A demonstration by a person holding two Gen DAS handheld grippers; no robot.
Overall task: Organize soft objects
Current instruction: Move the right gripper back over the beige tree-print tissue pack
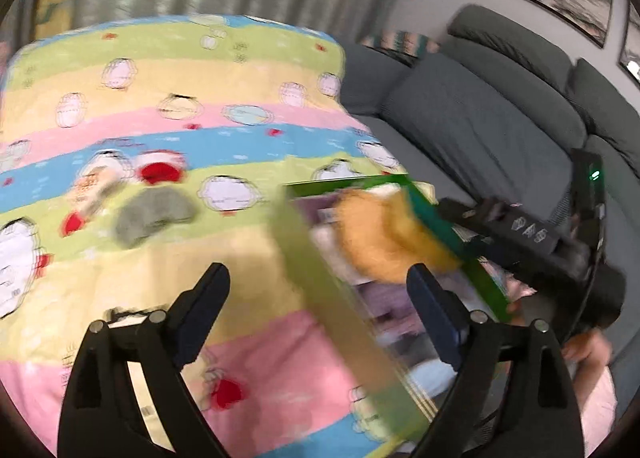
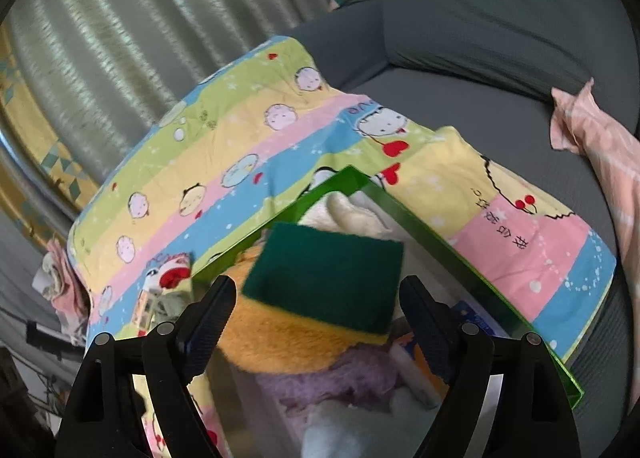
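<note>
A green box (image 2: 420, 226) stands on a striped cartoon quilt (image 2: 224, 146) and holds soft toys. On top lies a green-and-yellow sponge (image 2: 324, 270), resting on an orange plush (image 2: 280, 342). A purple fluffy piece (image 2: 332, 378) and a white plush (image 2: 352, 214) are also inside. My right gripper (image 2: 318, 284) is open with the sponge between its fingers, the pads not pressing it. In the blurred left wrist view my left gripper (image 1: 318, 272) is open and empty, over the quilt (image 1: 240, 82) at the box's (image 1: 340, 318) left wall. A grey soft item (image 1: 152, 214) lies on the quilt.
A small red-and-white toy (image 1: 160, 168) lies beside the grey item. A grey sofa (image 2: 460, 106) borders the quilt on the right, with a pink striped cloth (image 2: 592, 146) on it. Curtains (image 2: 140, 18) hang behind. A person's hand (image 1: 588, 350) shows at lower right.
</note>
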